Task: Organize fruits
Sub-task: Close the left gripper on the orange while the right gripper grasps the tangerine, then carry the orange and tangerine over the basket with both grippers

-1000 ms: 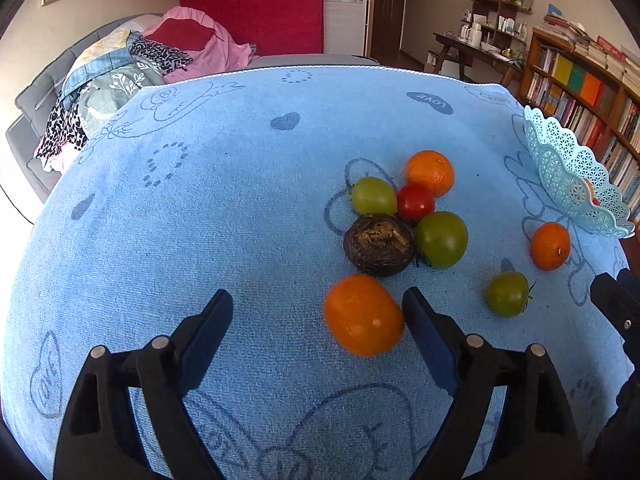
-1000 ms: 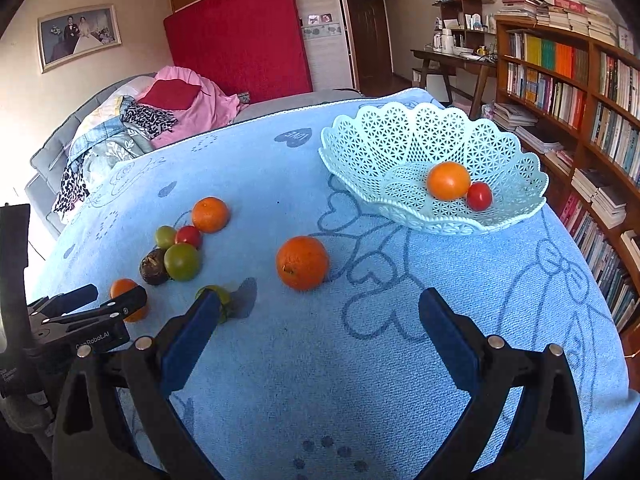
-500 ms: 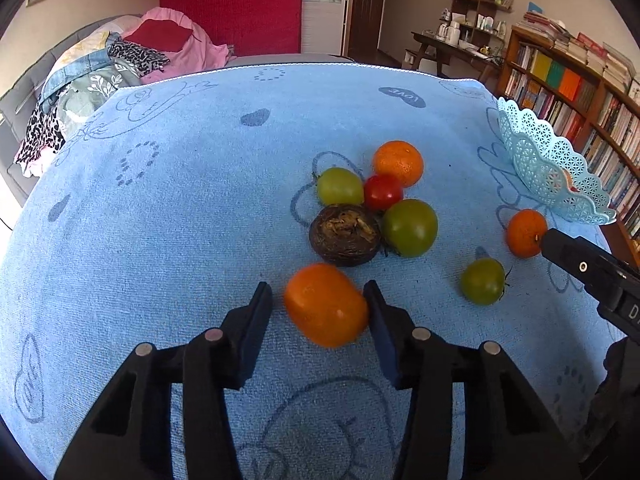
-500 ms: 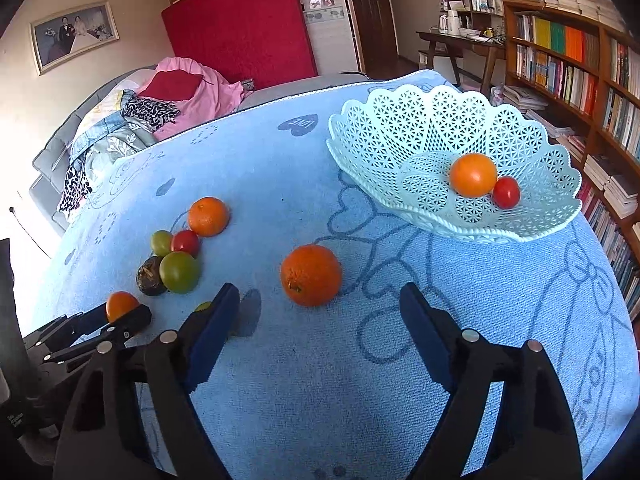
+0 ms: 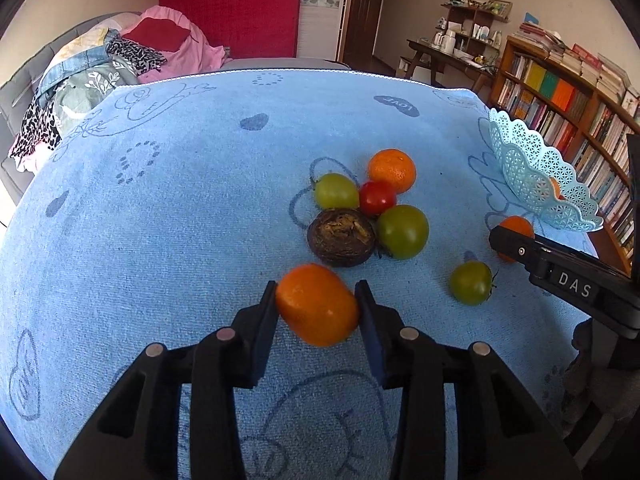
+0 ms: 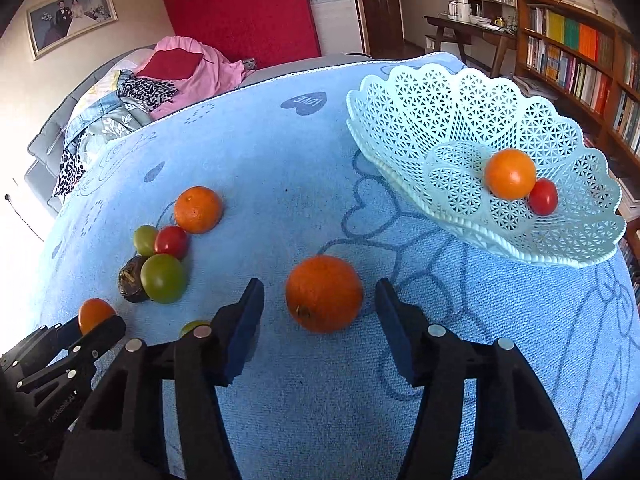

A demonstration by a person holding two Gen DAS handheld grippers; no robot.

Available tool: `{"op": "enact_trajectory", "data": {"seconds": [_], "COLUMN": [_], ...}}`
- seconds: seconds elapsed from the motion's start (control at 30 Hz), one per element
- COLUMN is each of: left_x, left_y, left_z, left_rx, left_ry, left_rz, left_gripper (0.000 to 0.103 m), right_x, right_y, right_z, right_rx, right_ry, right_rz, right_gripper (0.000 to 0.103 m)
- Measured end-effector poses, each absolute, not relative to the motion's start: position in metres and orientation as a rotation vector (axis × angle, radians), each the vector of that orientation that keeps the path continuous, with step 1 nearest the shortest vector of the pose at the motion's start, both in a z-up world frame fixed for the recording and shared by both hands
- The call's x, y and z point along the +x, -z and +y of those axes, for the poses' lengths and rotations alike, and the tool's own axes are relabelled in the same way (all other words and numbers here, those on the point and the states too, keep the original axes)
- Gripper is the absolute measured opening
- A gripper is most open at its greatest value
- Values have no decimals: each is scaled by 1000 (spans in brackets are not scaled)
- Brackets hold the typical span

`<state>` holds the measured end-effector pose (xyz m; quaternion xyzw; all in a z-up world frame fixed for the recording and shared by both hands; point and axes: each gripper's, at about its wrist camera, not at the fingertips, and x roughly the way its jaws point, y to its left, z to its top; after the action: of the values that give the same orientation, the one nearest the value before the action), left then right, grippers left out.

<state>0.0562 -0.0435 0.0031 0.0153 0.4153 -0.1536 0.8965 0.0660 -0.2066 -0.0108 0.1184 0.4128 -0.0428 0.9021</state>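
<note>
My left gripper (image 5: 316, 304) is shut on an orange tomato (image 5: 317, 305) that rests on the blue towel (image 5: 160, 208); it also shows in the right wrist view (image 6: 94, 314). My right gripper (image 6: 320, 304) is open, with its fingers on either side of an orange (image 6: 323, 293) and not touching it. The pale blue lattice basket (image 6: 404, 128) holds an orange tomato (image 6: 510, 174) and a red tomato (image 6: 543, 197). A cluster lies beyond the left gripper: an orange (image 5: 392, 170), a red tomato (image 5: 377, 197), two green tomatoes (image 5: 402, 232) and a dark brown fruit (image 5: 341, 237).
A lone green tomato (image 5: 471, 282) lies to the right of the left gripper. A sofa with piled clothes (image 5: 100, 64) stands behind the table. Bookshelves (image 6: 580, 52) line the right wall, close to the basket's side.
My left gripper has closed on the orange tomato. My right gripper has moved forward so the orange sits between its open fingers, which have narrowed.
</note>
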Motion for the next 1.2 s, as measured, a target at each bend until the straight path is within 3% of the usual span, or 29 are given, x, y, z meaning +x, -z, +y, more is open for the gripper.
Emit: {"op": "enact_trajectory", "data": {"seconds": [0.23,1.2], "left_x": [54,34], "left_y": [-6,-41], "left_z": [-44,-68], "left_rx": [34,90], "left_ry": [321,344], "left_rz": [855,777], "left_gripper": [39,39], "right_x": [69,4], "right_y": [14,-27], "right_z": [-207,-216], "right_rx": [226,288], "right_ry": [104,73], "right_rz": [856,737], "right_gripper": [39,39]}}
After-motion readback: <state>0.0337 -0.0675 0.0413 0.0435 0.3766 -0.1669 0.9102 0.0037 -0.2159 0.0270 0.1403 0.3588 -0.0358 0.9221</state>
